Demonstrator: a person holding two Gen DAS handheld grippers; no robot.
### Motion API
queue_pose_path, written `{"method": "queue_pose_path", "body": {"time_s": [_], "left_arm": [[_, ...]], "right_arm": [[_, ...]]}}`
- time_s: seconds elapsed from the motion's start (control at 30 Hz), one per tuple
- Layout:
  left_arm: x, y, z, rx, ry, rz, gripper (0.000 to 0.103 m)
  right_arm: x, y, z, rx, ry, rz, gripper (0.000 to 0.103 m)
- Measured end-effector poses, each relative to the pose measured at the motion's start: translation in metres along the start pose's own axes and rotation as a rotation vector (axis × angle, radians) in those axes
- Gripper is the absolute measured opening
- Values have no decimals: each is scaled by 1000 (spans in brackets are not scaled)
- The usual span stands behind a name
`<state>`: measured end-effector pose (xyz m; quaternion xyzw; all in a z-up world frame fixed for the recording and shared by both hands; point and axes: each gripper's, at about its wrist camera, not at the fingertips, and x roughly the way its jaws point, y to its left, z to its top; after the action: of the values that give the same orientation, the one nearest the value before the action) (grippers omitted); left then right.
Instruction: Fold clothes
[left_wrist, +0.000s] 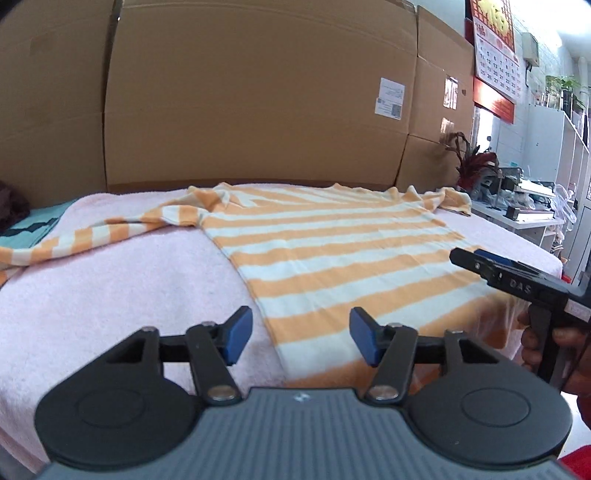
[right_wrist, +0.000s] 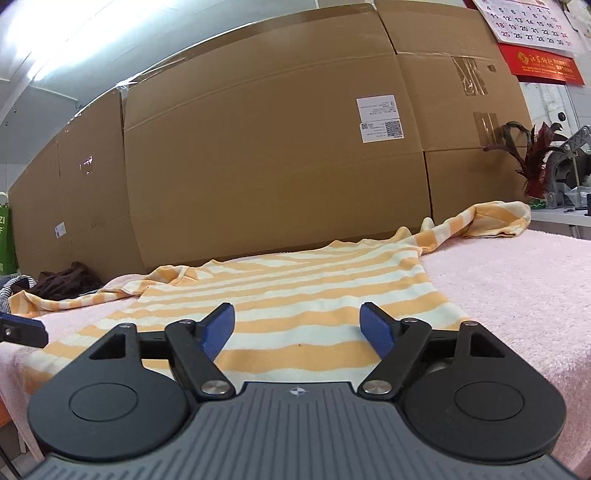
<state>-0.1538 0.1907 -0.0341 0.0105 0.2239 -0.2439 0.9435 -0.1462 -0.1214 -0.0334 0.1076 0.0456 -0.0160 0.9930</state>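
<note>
The orange-striped shirt (left_wrist: 332, 251) lies spread flat on the pink-covered tabletop (left_wrist: 122, 295), sleeves out, no fold visible. Left hand-held gripper (left_wrist: 301, 338) and right hand-held gripper (right_wrist: 297, 328) hover at its hem, both wide apart, holding nothing.

Setting: storeroom-cum-office. Evidence: stacked cardboard cartons (right_wrist: 273, 155) with shipping labels (right_wrist: 380, 119) at 12 o'clock; wall calendar (left_wrist: 496, 55), potted plant (right_wrist: 535, 162), cluttered white shelving (left_wrist: 565, 140) at 2 o'clock.
</note>
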Motion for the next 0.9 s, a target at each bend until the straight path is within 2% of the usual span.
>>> {"method": "queue_pose_path", "body": {"time_s": [0.03,0.07,0.1,0.2,0.23,0.37,0.43,0.53,0.57,0.7,0.77,0.9], "left_arm": [[-1,1,-4,-10,11,-5,53],[-4,0,-7,-12,-1,-2,50],[-8,0,-11,-7,-11,-4,48],[-21,-1,-18,-2,-14,-29,48],[-25,1,-20,-16,-6,-49,49],[-33,11,-32,-69,24,-93,60],[-30,17,-38,-95,25,-97,61],[-18,26,-45,-134,50,-119,61],[-14,27,-47,-131,59,-127,61],[-3,21,-49,-45,76,-160,63],[0,19,-48,-33,70,-185,73],[7,16,-47,-9,59,-234,81]], "right_arm": [[-2,-2,0,3,4,-14,51],[-4,-7,0,11,8,-25,44],[-7,-11,1,18,13,-36,29],[-21,-24,1,49,23,-42,10],[-27,-27,1,60,25,-45,9],[-55,-47,2,163,28,-38,9],[-67,-56,5,191,32,-38,12],[-79,-61,7,163,53,-28,18],[-82,-63,8,157,61,-27,20],[-91,-66,4,145,104,-46,40],[-92,-69,0,150,125,-52,40],[-87,-80,-4,168,134,-53,45]]}}
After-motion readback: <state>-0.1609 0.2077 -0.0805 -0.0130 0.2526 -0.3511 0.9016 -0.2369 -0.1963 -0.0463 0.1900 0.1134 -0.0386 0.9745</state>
